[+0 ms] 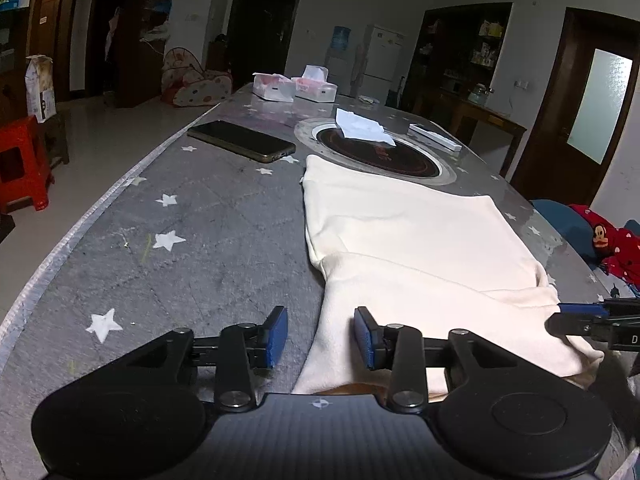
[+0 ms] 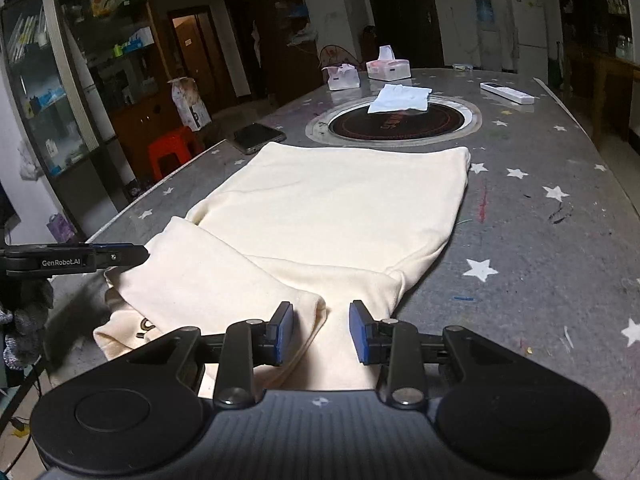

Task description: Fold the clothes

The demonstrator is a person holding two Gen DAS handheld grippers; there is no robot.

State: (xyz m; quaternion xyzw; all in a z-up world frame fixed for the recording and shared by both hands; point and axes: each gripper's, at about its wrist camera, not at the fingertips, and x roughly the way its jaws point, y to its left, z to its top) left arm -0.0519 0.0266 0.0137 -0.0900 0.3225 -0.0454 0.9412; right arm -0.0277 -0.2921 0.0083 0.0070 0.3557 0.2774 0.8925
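Note:
A cream garment (image 1: 404, 236) (image 2: 328, 216) lies flat on the grey star-patterned table (image 1: 192, 216) (image 2: 540, 240), its sleeves folded in over the near part and the near end hanging over the table edge. My left gripper (image 1: 320, 336) is open, low over the garment's near left edge, with nothing between its blue pads. My right gripper (image 2: 321, 332) is open too, straddling the near end of the folded sleeves. The right gripper's fingers (image 1: 588, 316) show at the right edge of the left wrist view. The left gripper's fingers (image 2: 100, 256) show at the left edge of the right wrist view.
Beyond the garment are a round black hotplate (image 1: 380, 152) (image 2: 400, 120) with a white tissue (image 1: 364, 126) (image 2: 400, 98) on it, a phone (image 1: 240, 140) (image 2: 258, 136), two tissue packs (image 1: 294, 87) (image 2: 388, 66) and a white remote (image 1: 436, 138) (image 2: 506, 93). A red stool (image 1: 22, 160) stands left of the table.

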